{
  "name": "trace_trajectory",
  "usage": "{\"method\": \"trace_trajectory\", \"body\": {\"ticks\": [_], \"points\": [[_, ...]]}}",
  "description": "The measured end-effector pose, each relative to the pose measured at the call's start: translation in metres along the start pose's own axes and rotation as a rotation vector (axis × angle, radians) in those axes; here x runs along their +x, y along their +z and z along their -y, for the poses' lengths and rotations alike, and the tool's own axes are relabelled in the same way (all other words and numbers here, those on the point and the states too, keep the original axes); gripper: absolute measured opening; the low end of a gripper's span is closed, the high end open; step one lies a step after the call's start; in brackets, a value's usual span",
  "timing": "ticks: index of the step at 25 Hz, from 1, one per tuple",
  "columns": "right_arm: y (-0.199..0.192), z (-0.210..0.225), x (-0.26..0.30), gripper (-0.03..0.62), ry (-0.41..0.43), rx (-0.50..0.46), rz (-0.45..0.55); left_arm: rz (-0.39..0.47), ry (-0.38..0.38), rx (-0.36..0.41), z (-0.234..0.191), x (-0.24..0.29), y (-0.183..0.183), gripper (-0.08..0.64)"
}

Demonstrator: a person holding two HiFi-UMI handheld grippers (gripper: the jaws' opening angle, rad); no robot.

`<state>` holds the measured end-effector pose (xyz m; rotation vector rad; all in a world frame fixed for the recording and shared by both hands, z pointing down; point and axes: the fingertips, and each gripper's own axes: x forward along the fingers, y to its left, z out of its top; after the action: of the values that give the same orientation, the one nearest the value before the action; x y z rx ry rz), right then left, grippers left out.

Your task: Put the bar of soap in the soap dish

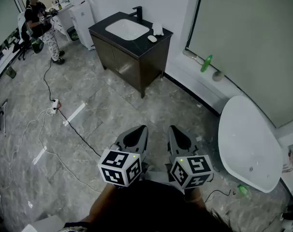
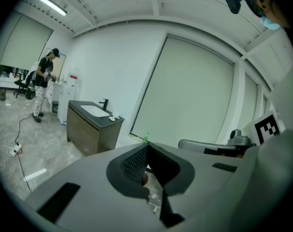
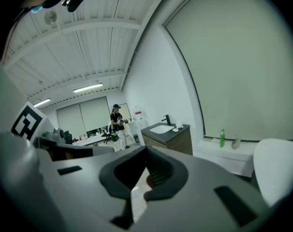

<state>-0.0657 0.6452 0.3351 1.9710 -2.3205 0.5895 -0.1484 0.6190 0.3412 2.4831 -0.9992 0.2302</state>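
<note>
A dark vanity (image 1: 132,52) with a black top and a white basin (image 1: 126,29) stands far ahead against the wall. On its right end lie a small white oval, likely the soap (image 1: 152,38), and a taller white item (image 1: 157,29) that may be the dish. Both are too small to tell apart clearly. My left gripper (image 1: 137,135) and right gripper (image 1: 178,135) hover side by side low over the floor, well short of the vanity. Both are shut and hold nothing. The vanity (image 2: 91,127) shows in the left gripper view and again, as the vanity (image 3: 167,134), in the right gripper view.
A white bathtub (image 1: 248,146) sits to the right. A green bottle (image 1: 206,63) stands on the window ledge. A black cable and power strip (image 1: 53,105) trail across the tiled floor at left. A person (image 1: 41,25) stands at the far left near a white dispenser (image 1: 81,16).
</note>
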Motion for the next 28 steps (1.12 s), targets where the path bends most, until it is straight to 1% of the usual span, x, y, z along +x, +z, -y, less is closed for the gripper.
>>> {"method": "trace_trajectory", "body": {"ticks": [5,9,16,22,28], "points": [[0.006,0.016,0.011,0.017,0.022,-0.010,0.008,0.013,0.002,-0.012,0.002,0.020,0.005,-0.006],[0.009,0.034,0.024,0.017,0.037,-0.011,0.007,0.023,0.022,-0.020,0.001,0.038,0.007,-0.006],[0.020,0.056,0.064,0.018,0.067,0.011,0.005,0.005,0.045,-0.028,-0.018,0.076,0.018,-0.006],[0.033,0.075,0.134,0.018,0.065,0.004,-0.004,0.000,0.015,-0.036,-0.055,0.135,0.043,-0.006],[0.073,0.088,0.224,0.018,0.049,-0.004,0.012,0.005,-0.026,-0.021,-0.110,0.203,0.099,-0.006]]}}
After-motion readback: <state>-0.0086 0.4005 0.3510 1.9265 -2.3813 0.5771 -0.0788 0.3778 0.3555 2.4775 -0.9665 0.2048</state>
